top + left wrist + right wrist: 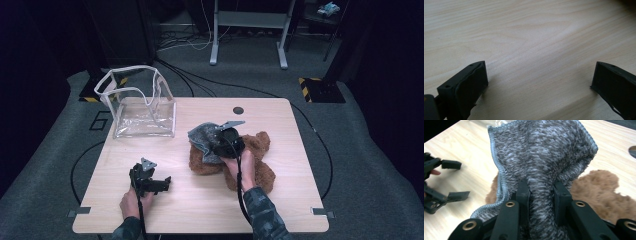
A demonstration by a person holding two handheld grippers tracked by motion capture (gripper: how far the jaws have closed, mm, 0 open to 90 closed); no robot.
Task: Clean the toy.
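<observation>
My right gripper (218, 141) is shut on a grey knitted cloth (541, 157), bunched between its jaws and lifted over a brown fuzzy cloth (255, 160) that lies on the wooden table (165, 150). In the right gripper view the grey cloth stands up in a fold, and the brown cloth (604, 192) spreads beneath it. My left gripper (165, 182) rests low on the table near the front left, its jaws wide apart with bare wood between them (539, 75). It shows again at the left edge of the right gripper view (446, 180).
A clear plastic bag (142, 107) with a white rim stands open at the table's back left. A round cable hole (238, 110) sits near the back edge. Beyond the table are floor cables and a grey desk frame (247, 30).
</observation>
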